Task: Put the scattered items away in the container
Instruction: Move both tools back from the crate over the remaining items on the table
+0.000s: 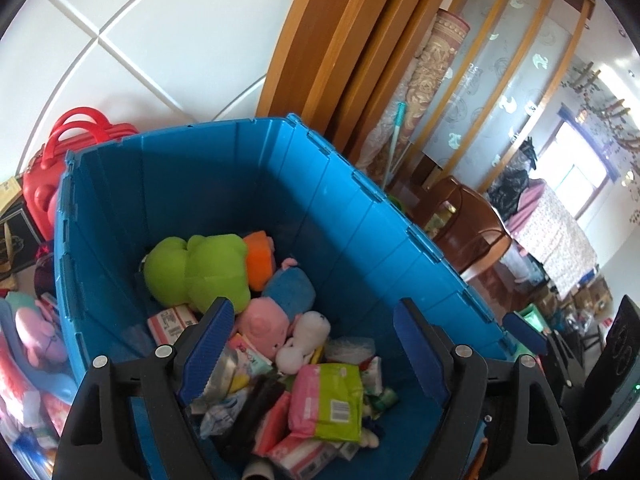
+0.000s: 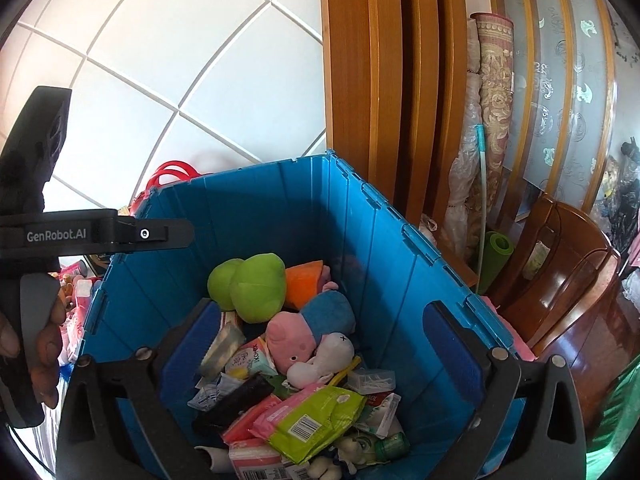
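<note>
Many white wall tiles (image 2: 168,40) (large ones) behind blue bin (image 2: 256,208).

Deep blue ribbed plastic crate (image 2: 256,216), holding lime-green plush (image 2: 256,286), pink-and-blue pig plush (image 2: 308,330), white plush (image 2: 320,360), green-and-pink tissue packs (image 2: 316,420)

Both views are bright with daylight. In the left wrist view a window (image 1: 580,168) far off to the right of the left gripper (image 1: 316,348) is blown out to white glare. The blue bin (image 2: 280,216) ahead of the right gripper (image 2: 332,352) casts soft shadow over its own inner walls. Fisheye distortion bends the wall tiles (image 2: 160,40) and door frame (image 2: 360,80) into curves, black vignette fills the corners, and the edges are soft.
</note>
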The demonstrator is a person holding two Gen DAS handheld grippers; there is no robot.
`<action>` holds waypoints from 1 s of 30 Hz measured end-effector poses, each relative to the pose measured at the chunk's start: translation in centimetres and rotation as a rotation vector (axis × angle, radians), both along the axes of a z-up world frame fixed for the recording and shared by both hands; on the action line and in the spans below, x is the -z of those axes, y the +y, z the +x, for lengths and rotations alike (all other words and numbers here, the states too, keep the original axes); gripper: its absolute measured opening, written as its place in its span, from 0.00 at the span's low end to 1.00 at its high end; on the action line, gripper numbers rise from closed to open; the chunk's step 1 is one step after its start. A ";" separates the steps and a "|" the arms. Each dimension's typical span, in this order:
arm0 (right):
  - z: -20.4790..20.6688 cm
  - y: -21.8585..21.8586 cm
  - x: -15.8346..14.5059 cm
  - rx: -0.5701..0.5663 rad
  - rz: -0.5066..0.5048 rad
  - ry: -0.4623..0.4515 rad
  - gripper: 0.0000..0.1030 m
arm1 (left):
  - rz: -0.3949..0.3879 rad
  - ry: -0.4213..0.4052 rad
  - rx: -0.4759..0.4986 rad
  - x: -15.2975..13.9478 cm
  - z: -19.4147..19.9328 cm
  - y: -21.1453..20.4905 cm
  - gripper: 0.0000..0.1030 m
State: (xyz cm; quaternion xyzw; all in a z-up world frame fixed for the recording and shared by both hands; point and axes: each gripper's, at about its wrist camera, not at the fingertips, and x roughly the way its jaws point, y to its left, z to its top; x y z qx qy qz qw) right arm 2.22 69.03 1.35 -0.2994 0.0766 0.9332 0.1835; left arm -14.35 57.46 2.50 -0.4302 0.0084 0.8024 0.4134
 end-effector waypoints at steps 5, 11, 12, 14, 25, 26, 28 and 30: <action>-0.2 -1.3 -0.4 -0.036 0.005 0.012 1.00 | 0.006 0.006 -0.041 -0.3 0.3 -2.2 0.79; -0.5 -3.2 -1.4 -0.089 0.009 0.047 1.00 | 0.028 0.004 -0.103 -0.6 0.8 -5.9 0.79; -0.6 -3.7 -1.6 -0.102 0.008 0.058 1.00 | 0.026 0.007 -0.114 -0.6 0.9 -6.5 0.79; -1.0 -4.9 -2.0 -0.138 0.003 0.072 1.00 | 0.025 0.012 -0.145 -0.7 1.2 -8.2 0.79; -4.9 -14.4 -3.4 -0.389 0.023 0.110 1.00 | 0.023 0.009 -0.408 0.4 1.9 -22.0 0.79; -5.2 -15.4 -3.6 -0.409 0.022 0.111 1.00 | 0.024 0.005 -0.431 0.7 1.9 -23.3 0.79; -5.6 -17.4 -3.8 -0.443 0.026 0.113 1.00 | 0.023 -0.002 -0.477 1.2 2.1 -26.2 0.79; -6.0 -19.3 -3.8 -0.473 0.023 0.112 1.00 | 0.024 -0.014 -0.520 1.8 2.4 -29.0 0.79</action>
